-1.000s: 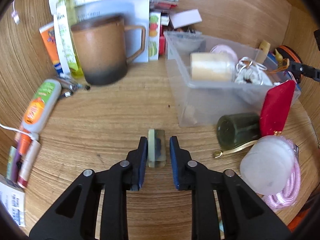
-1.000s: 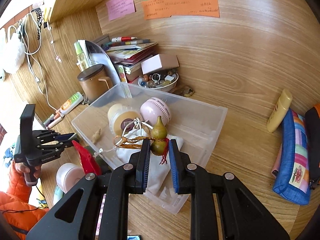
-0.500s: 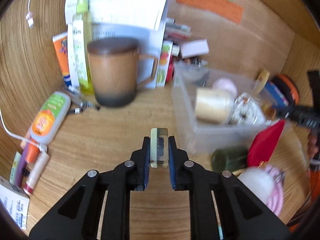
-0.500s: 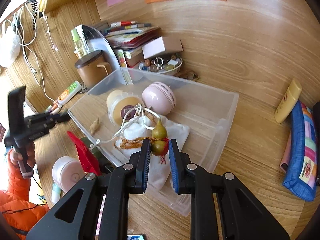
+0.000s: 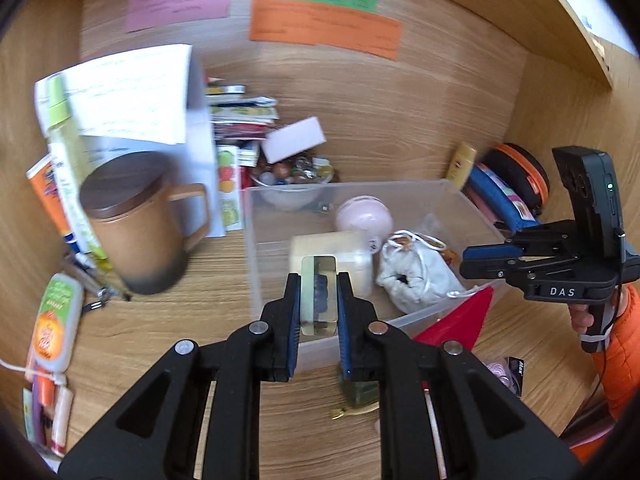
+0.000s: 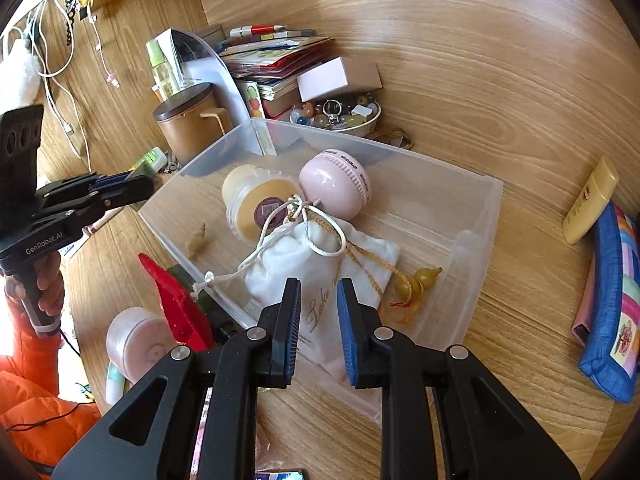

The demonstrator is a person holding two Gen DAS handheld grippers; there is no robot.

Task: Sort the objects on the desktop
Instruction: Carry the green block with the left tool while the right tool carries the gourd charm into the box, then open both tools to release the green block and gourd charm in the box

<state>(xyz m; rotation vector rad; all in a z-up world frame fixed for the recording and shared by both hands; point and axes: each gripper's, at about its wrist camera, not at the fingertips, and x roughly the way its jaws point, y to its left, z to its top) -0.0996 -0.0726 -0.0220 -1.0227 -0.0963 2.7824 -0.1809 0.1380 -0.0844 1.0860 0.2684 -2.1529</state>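
1. The left gripper (image 5: 318, 300) has its jaws squeezed on a small see-through block (image 5: 318, 296). It holds the block up in the air, just over the near wall of the clear bin (image 6: 472, 248).
2. The right gripper (image 6: 318, 312) has its jaws apart and holds nothing. It hangs over the white pouch (image 6: 320, 264) inside the bin.
3. The little yellow gourd (image 6: 416, 284) lies inside the bin, beside the pouch.
4. The block could slip, because the jaws only pinch its flat sides.
5. If it drops too soon, it may hit the bin wall and land on the worktop (image 5: 192, 280).
6. The two grippers are near each other at the bin and might bump.
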